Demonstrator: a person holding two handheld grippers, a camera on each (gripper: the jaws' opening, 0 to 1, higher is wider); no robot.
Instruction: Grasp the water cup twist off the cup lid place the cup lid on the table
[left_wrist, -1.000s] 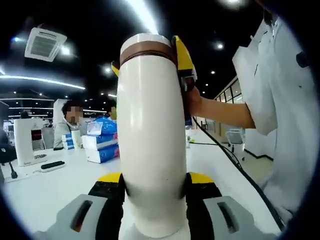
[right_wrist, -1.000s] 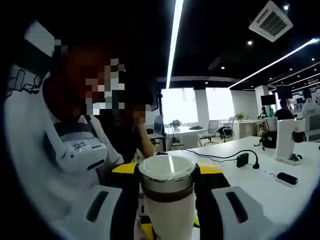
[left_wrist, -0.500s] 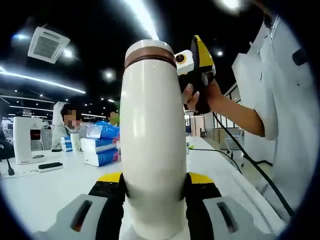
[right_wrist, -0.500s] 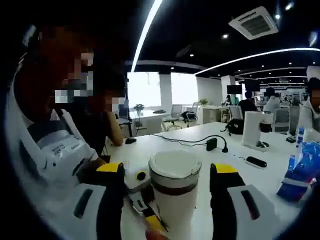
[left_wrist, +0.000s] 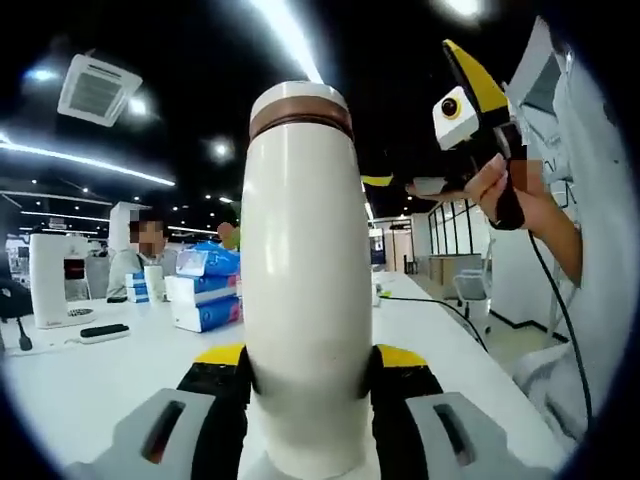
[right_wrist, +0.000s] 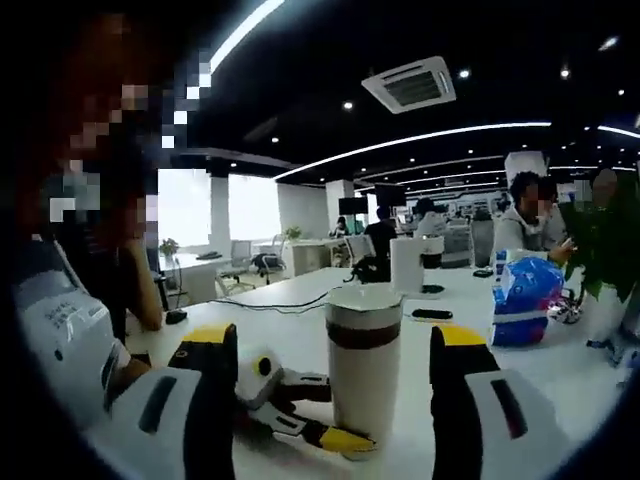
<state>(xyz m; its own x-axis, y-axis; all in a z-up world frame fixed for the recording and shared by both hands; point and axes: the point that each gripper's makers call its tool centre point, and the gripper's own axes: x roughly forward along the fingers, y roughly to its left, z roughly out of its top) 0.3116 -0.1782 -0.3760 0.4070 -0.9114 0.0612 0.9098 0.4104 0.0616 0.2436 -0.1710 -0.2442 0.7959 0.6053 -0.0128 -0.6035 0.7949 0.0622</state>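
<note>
Left gripper view, centre: left hand-held gripper (left_wrist: 308, 372) clamps the water cup (left_wrist: 305, 290), cup lid (left_wrist: 300, 103) on (right hand-held gripper (right_wrist: 335, 375), wide, stands apart), so regripping off-centre risks slipping.

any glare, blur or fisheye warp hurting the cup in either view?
Left gripper view: cup sharp but bulged by the fisheye; ceiling strip light blown out behind the lid. Right gripper view: cup sharp, evenly lit, less warped; windows overexposed, right tongs soft at the edges.
</note>
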